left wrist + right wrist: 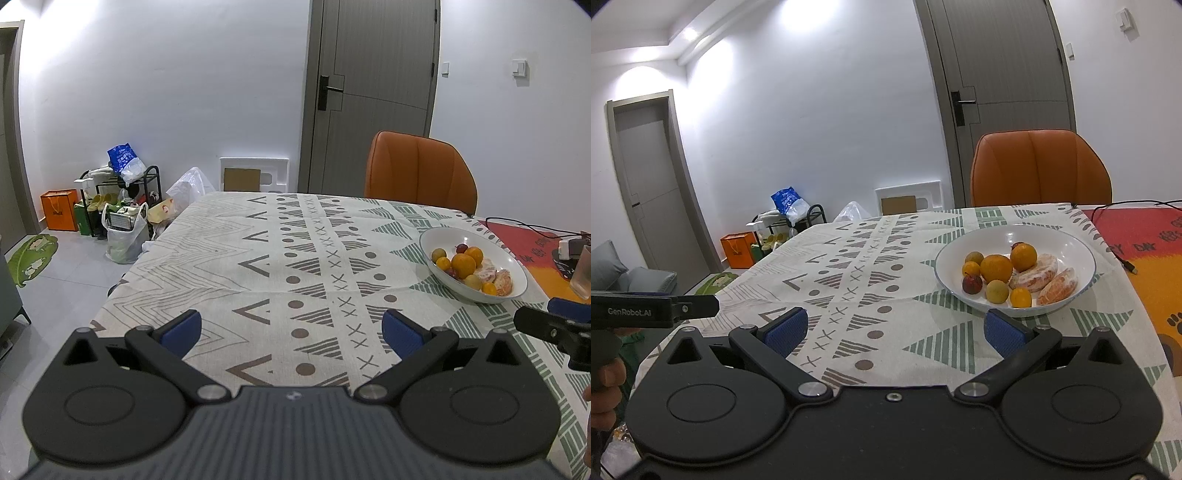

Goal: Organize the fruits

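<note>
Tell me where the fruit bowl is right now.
The white bowl sits on the patterned tablecloth ahead-right of the right gripper, near the orange chair.

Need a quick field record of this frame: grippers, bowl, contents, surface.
left gripper: open, empty, over the tablecloth
right gripper: open, empty, just short of the bowl
bowl: white, upright on the tablecloth
contents: oranges, small yellow and red fruits, peeled citrus pieces
behind table: orange chair
</note>
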Demonstrator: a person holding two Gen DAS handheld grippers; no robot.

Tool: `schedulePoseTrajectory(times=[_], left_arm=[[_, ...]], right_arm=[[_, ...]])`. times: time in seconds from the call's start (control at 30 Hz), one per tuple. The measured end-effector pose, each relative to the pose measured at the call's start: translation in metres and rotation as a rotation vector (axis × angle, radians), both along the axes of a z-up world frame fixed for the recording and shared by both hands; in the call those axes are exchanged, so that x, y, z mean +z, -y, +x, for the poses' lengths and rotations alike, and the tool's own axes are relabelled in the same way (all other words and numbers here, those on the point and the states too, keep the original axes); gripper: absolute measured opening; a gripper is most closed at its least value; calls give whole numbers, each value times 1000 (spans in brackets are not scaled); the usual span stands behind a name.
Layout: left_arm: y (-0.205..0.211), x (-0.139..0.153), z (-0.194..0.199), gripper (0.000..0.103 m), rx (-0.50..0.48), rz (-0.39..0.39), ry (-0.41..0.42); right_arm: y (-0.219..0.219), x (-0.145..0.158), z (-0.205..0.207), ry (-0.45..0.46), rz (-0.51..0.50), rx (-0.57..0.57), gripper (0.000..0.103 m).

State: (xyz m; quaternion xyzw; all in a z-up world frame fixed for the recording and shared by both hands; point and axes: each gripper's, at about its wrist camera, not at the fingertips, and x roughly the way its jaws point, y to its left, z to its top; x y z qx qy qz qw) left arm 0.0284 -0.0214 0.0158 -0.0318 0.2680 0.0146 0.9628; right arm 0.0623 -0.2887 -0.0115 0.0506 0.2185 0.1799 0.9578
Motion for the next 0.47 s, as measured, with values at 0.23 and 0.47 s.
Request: schedulePoseTrajectory(times=[0.23,0.47], left_arm=[[2,-2,0,103,-3,5,-1],[6,-4,0,103,-14,9,-3]], right_arm=[[1,-3,1,-3,0,0,103],[1,-3,2,-5,2,-1,103]])
